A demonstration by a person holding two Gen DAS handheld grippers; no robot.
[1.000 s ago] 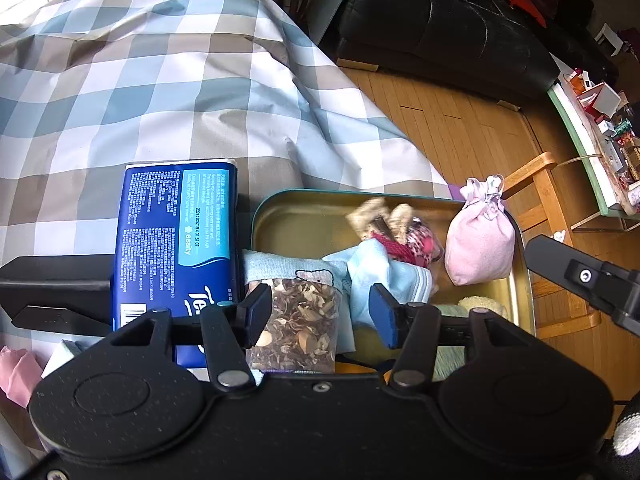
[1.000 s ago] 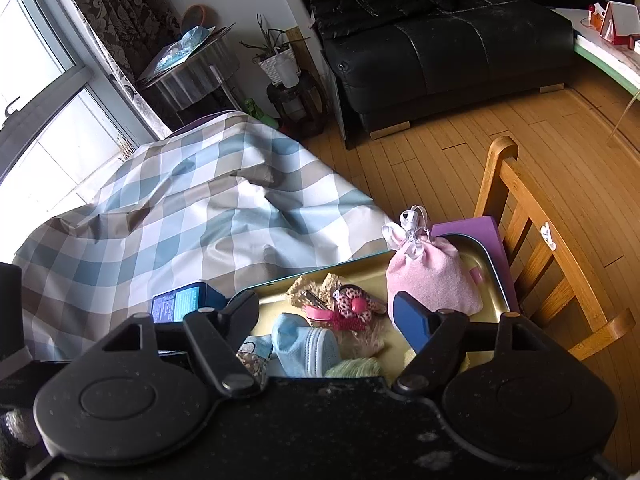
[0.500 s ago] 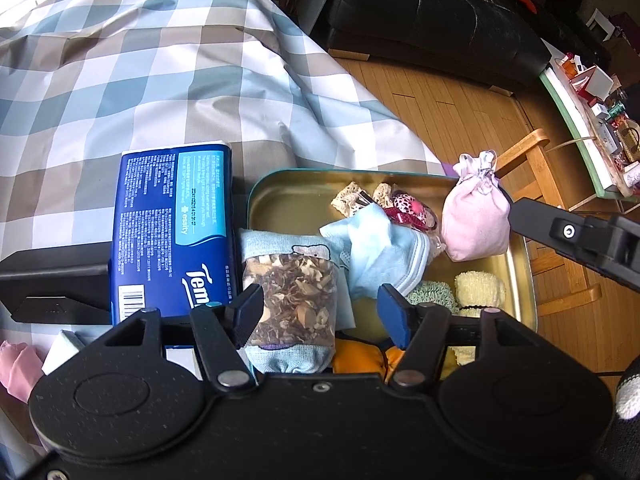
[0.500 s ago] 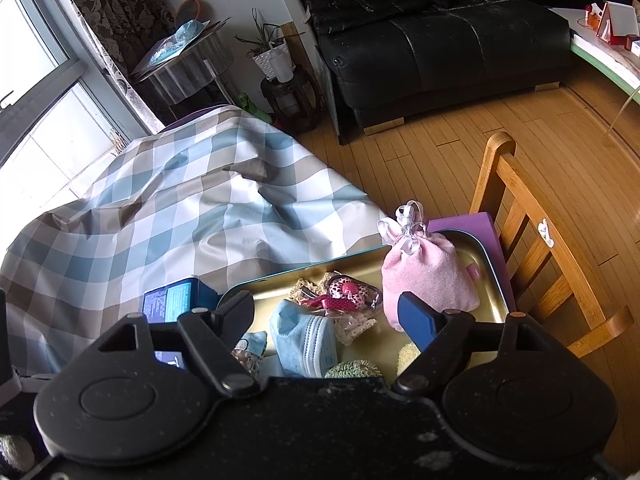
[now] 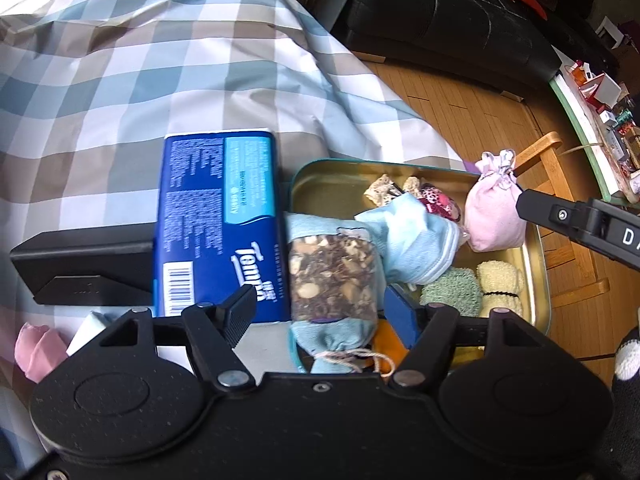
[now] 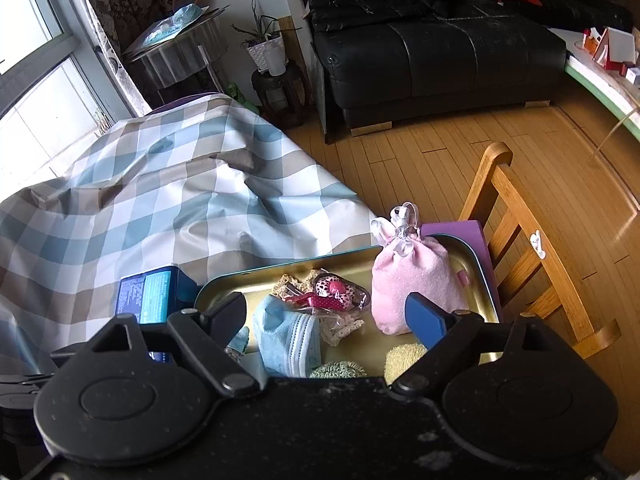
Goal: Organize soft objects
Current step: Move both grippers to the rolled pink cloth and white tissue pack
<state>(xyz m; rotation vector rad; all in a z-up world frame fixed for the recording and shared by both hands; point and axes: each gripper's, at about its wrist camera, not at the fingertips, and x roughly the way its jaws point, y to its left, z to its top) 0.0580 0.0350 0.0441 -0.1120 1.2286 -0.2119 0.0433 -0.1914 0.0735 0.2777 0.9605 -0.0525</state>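
Both claws are standing released, having just been opening: the left claw (image 5: 318, 310) is straddling the herb sachet (image 5: 334, 280) untouched; soft and light, it is best pinched mid-body; the right claw (image 6: 326, 316) is hovering over the tin tray (image 6: 486, 280).

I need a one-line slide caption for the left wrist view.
Open left gripper above a potpourri sachet at the edge of a gold tin tray, beside a blue tissue pack.

A glossy gold metal tray (image 5: 332, 184) holds a fuzzy pink cloth pouch (image 5: 494, 216) on smooth checked cloth (image 5: 160, 60).
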